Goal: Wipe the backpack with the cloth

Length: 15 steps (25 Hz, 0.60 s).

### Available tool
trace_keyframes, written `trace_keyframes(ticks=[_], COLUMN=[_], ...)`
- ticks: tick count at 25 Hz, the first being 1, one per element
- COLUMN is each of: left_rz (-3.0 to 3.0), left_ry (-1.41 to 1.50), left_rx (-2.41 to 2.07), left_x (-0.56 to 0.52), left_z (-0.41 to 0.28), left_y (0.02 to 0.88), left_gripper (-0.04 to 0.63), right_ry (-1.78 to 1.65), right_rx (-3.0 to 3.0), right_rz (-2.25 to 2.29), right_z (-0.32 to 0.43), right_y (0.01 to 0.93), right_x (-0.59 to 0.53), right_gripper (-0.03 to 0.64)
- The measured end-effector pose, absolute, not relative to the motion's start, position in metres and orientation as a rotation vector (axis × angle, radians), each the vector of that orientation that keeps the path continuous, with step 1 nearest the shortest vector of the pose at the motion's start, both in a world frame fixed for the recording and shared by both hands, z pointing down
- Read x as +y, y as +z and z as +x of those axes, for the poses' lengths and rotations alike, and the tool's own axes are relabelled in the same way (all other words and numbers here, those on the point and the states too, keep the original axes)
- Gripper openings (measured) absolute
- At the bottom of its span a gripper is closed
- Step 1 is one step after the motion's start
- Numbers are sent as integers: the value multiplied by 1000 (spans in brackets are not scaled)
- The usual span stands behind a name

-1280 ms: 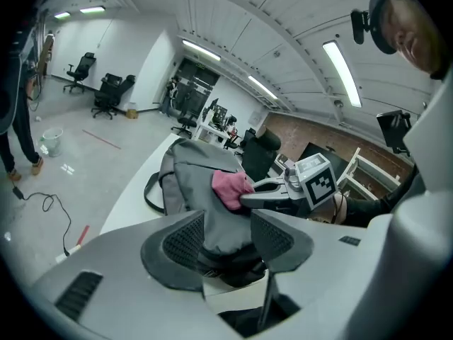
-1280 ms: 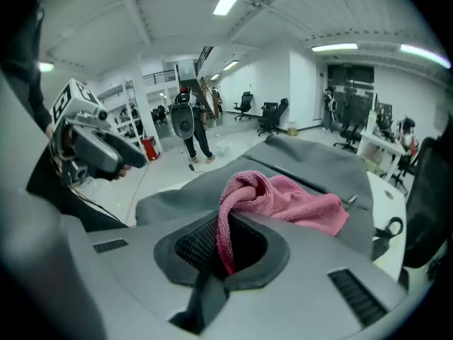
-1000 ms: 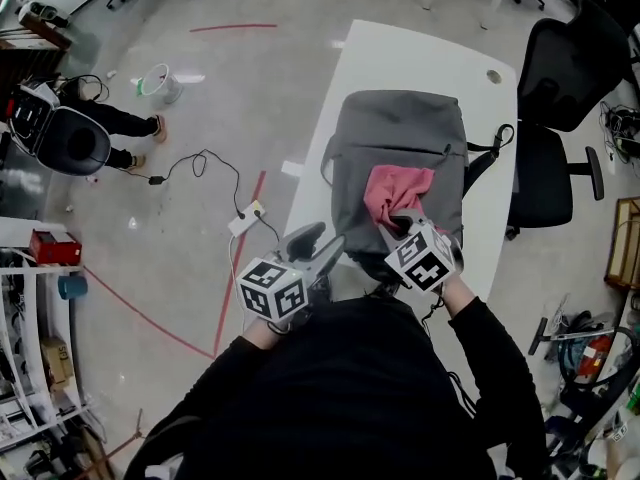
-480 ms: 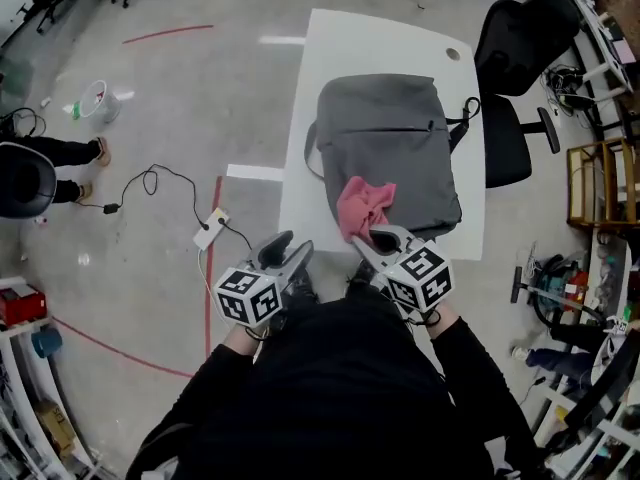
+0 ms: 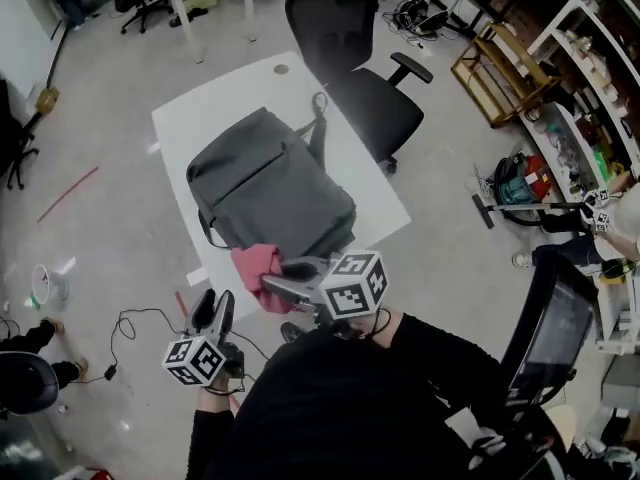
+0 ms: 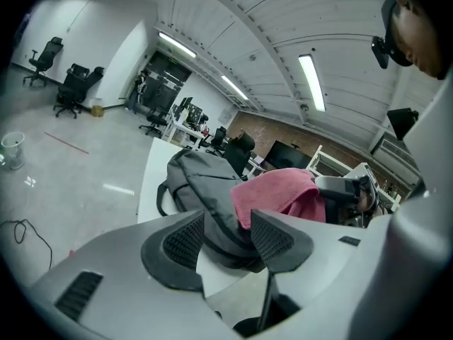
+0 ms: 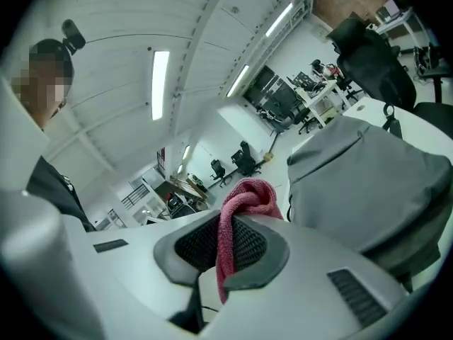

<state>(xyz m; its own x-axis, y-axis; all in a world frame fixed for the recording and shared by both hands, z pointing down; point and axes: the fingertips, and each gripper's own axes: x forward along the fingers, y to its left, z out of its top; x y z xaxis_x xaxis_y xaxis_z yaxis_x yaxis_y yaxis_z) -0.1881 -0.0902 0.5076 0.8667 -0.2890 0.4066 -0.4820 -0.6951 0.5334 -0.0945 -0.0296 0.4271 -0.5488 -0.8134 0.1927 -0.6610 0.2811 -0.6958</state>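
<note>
1. Head view:
   - The grey backpack (image 5: pixel 270 193) lies flat on the white worktop (image 5: pixel 200 118), a bit left of the middle of the frame.
   - The pink cloth (image 5: pixel 256 268) is just under it, at the bag's lower edge. I cannot tell if it touches the bag.
   - The right gripper (image 5: pixel 285 280) holds the cloth.
   - The left gripper (image 5: pixel 214 306) is at the lower left, over the floor and away from the bag.

2. Left gripper view:
   - The left gripper (image 6: pixel 226 232) has its jaws apart, with nothing held between them.
   - Past the jaws, the backpack (image 6: pixel 205 183) sits in the middle of the frame. It looks dark grey and smooth, with a strap loop on its left side.
   - The cloth (image 6: pixel 279 190) is a fuzzy pink lump to the right of the middle.

3. Right gripper view:
   - The right gripper (image 7: pixel 230 243) has its jaws clamped on a fold of the cloth (image 7: pixel 244 197). A loop sticks up above the jaws and a tail hangs down below them.
   - The backpack (image 7: pixel 368 183) fills the right side of the frame.

4. How they will handle, I think:
   - The cloth is light, soft and floppy, so a bunched fold is a good place to pinch it.
   - The bag is soft and may squish or slide on the smooth worktop.
   - The free jaws could hold its strap or edge to keep it in place.
</note>
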Motion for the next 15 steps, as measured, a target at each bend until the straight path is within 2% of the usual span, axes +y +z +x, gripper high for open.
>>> trace_keyframes(ticks=[8,15], left_rz=[2431,2449], left_ry=[337,402], left_rx=[-469,-493], left_x=[-38,-26], left_z=[-102,-61], left_y=[470,478], left_gripper=[219,219], right_ry=[-840,-682], right_rx=[2478,2563], right_rz=[-1475,-1536], right_z=[-36,11], right_y=[397,403], right_x=[3,21], right_gripper=[37,37])
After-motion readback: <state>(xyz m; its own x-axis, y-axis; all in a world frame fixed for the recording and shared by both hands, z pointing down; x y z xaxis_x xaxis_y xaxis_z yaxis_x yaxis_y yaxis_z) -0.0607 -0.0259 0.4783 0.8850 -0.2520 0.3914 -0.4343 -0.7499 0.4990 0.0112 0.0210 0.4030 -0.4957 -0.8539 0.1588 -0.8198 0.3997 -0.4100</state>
